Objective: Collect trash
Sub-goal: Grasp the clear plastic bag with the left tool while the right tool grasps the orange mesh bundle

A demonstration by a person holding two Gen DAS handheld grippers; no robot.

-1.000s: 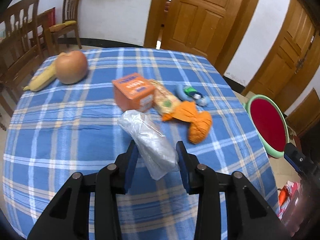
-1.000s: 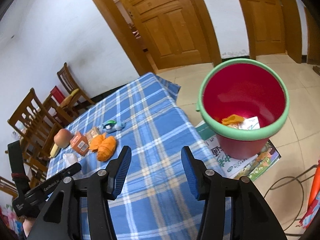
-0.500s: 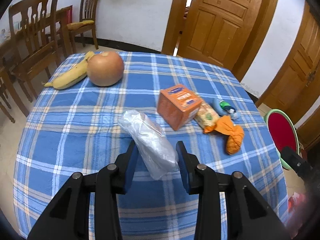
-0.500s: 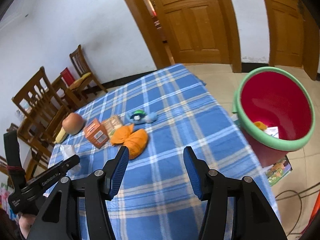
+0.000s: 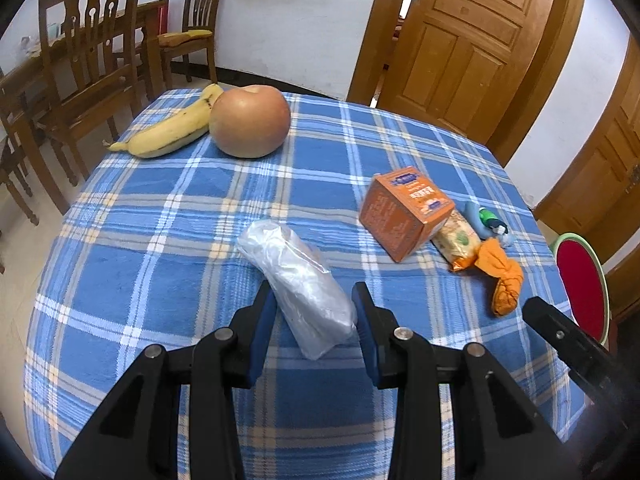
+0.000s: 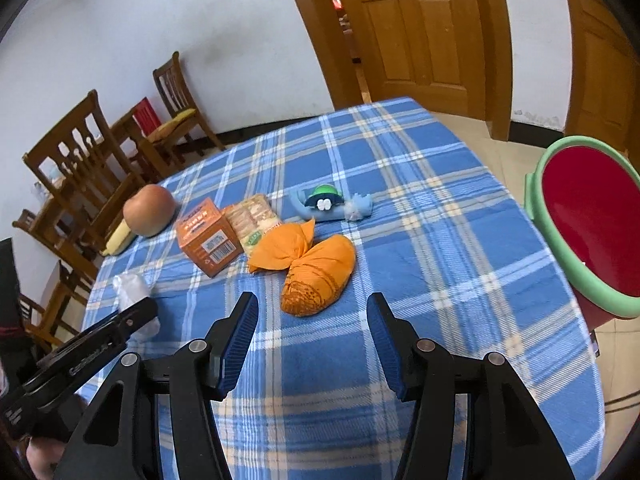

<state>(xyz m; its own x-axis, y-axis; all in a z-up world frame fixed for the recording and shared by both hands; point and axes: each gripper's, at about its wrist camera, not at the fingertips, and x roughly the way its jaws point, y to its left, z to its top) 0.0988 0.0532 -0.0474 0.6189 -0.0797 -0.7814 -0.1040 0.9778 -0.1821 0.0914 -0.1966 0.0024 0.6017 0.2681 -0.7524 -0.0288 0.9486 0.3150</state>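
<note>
My left gripper is shut on a crumpled clear plastic bag and holds it over the blue checked table. The bag also shows in the right wrist view. My right gripper is open and empty, just short of an orange knotted bag. Behind it lie an orange carton, a snack packet and a blue-green wrapper. The red bucket with a green rim stands off the table's right side.
An apple and a banana lie at the table's far left corner. Wooden chairs stand beyond that edge. Wooden doors are behind the table.
Both grippers have swung left, away from the bucket and over the table. The left still holds the plastic bag. The right has come close to the orange knotted bag.
</note>
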